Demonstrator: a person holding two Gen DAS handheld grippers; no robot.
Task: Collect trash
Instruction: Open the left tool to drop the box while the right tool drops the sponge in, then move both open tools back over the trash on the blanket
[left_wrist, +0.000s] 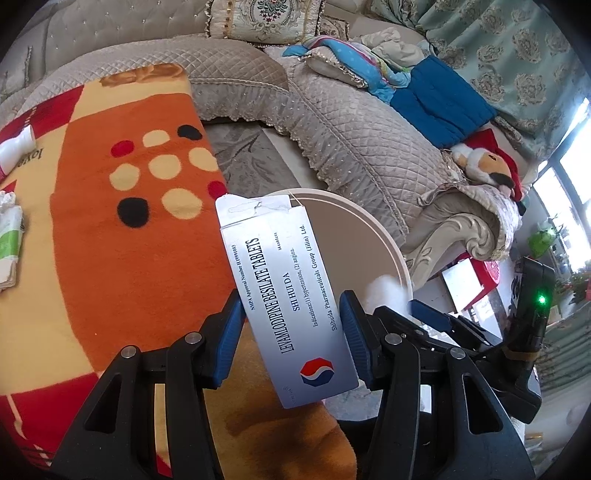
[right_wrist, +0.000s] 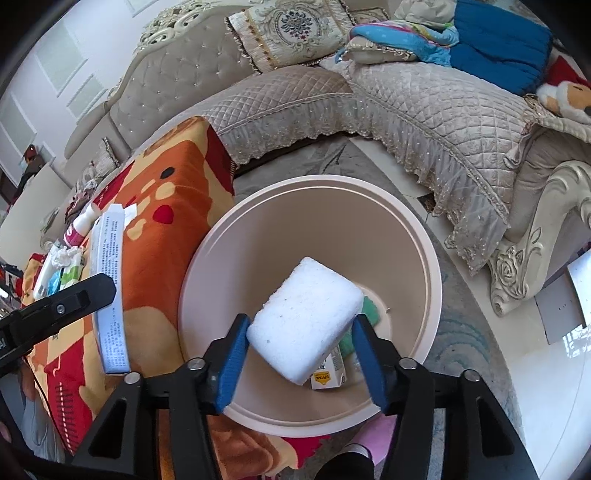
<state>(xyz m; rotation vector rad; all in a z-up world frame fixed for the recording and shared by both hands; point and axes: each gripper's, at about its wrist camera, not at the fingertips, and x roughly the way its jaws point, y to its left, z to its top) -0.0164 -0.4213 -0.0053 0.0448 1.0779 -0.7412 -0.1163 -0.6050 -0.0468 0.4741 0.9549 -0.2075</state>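
Our left claw (left_wrist: 291, 325) is clamped on a white tablet box (left_wrist: 291, 291): both blue pads (left_wrist: 231, 332) press against its long sides, and the box stands tilted between them, its torn flap end pointing away from us. The box is lifted above the orange, red and cream blanket (left_wrist: 122, 240) that covers the worktop, with its far end reaching over the near rim of the beige bin (left_wrist: 391, 243). In the right wrist view the same box (right_wrist: 109, 295) shows edge-on above the blanket (right_wrist: 170, 240), just left of the bin, held by the black arm of our left claw.

Our right claw (right_wrist: 299, 358) hangs over the open mouth of the bin (right_wrist: 207, 266). Between its fingers (right_wrist: 231, 362) sits a white foam block (right_wrist: 306, 321), tilted with one corner down. The jaws stand apart, wider than the block: the left pad is right against the block's corner, though we cannot tell whether it still touches, and a clear gap shows between the block and the right pad. So the pads do not pinch the foam.

Down inside the bin lie a small carton (right_wrist: 330, 373) with a yellow label and something green (right_wrist: 369, 310), both partly hidden behind the foam.

On the far side of the blanket rest a white bottle (left_wrist: 16, 146) and a pack of tissues (left_wrist: 9, 243). A quilted sofa (left_wrist: 351, 140) curves behind the bin.
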